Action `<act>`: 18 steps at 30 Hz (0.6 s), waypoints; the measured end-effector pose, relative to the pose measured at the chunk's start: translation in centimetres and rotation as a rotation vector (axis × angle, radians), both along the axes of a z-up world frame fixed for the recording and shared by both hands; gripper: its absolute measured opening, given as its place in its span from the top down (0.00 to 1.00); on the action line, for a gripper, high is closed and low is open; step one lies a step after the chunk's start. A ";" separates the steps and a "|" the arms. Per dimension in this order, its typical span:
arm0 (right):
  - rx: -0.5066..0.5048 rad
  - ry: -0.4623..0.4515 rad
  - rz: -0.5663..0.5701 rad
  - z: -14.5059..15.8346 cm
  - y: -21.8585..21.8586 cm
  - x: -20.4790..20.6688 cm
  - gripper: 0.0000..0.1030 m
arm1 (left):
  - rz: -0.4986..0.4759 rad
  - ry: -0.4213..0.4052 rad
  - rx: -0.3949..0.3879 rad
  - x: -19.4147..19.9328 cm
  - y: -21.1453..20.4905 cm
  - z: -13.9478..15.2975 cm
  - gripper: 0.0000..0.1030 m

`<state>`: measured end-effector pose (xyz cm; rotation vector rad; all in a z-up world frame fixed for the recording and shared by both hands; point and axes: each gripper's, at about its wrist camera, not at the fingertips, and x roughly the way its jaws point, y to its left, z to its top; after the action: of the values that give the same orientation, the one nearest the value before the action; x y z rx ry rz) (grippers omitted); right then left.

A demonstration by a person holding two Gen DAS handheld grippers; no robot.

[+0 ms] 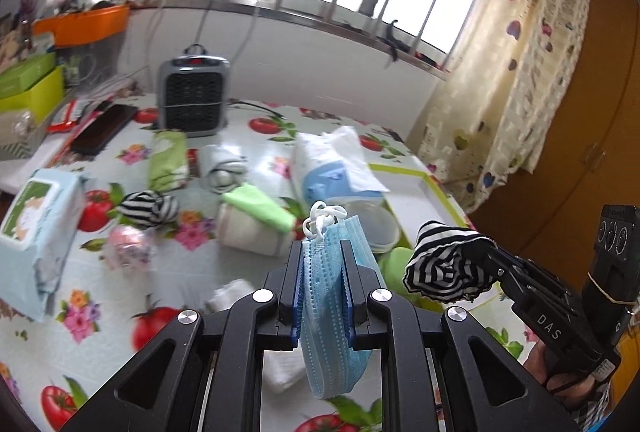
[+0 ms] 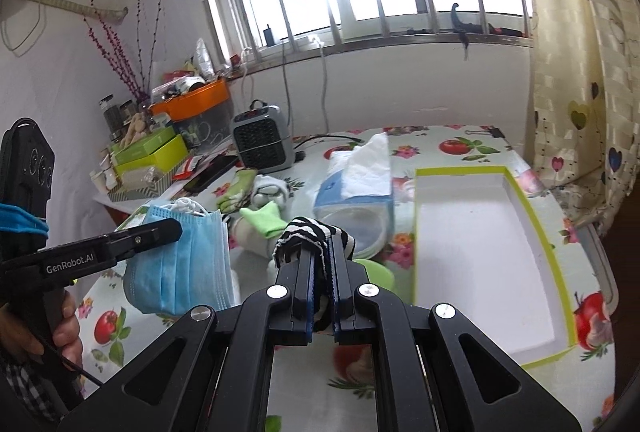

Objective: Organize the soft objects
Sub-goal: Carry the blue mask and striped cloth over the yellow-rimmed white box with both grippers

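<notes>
One mask (image 1: 336, 296), two striped socks (image 1: 444, 272)

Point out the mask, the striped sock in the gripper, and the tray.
mask (image 1: 332, 284), left wrist view, pleated middle between the fingers
striped sock (image 2: 316, 232), right wrist view, bunched top
tray (image 2: 472, 232), right wrist view, bare white floor

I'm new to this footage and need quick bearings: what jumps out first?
Both tools are loaded above the fruit-print tablecloth: the left tool pinches a stack of blue face masks, the right tool a striped sock. To the right lies a white tray with a green rim.
</notes>
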<state>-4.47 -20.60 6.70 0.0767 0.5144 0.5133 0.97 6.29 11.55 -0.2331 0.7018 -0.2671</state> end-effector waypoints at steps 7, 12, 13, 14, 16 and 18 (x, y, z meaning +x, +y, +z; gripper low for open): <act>-0.005 -0.004 -0.073 0.4 -3.1 0.3 0.94 | -0.080 0.005 0.001 1.4 -3.7 0.5 0.86; -0.003 -0.003 -0.126 0.6 -5.2 0.7 0.94 | -0.140 -0.001 -0.022 2.4 -6.5 1.3 0.86; -0.002 -0.002 -0.137 0.6 -5.7 0.8 0.94 | -0.152 -0.002 -0.025 2.7 -7.2 1.5 0.86; -0.003 -0.001 -0.145 0.5 -6.1 0.8 0.94 | -0.160 -0.002 -0.025 2.9 -7.6 1.5 0.86; -0.001 0.004 -0.163 0.4 -6.8 1.0 0.94 | -0.179 0.006 -0.027 3.5 -8.7 1.4 0.86; -0.003 0.011 -0.183 0.1 -7.6 1.2 0.94 | -0.200 0.011 -0.026 4.0 -9.6 1.4 0.86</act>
<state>-3.24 -28.17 6.83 0.1226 0.5132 0.3329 5.00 -3.29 12.94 -0.1897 0.7335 -0.4659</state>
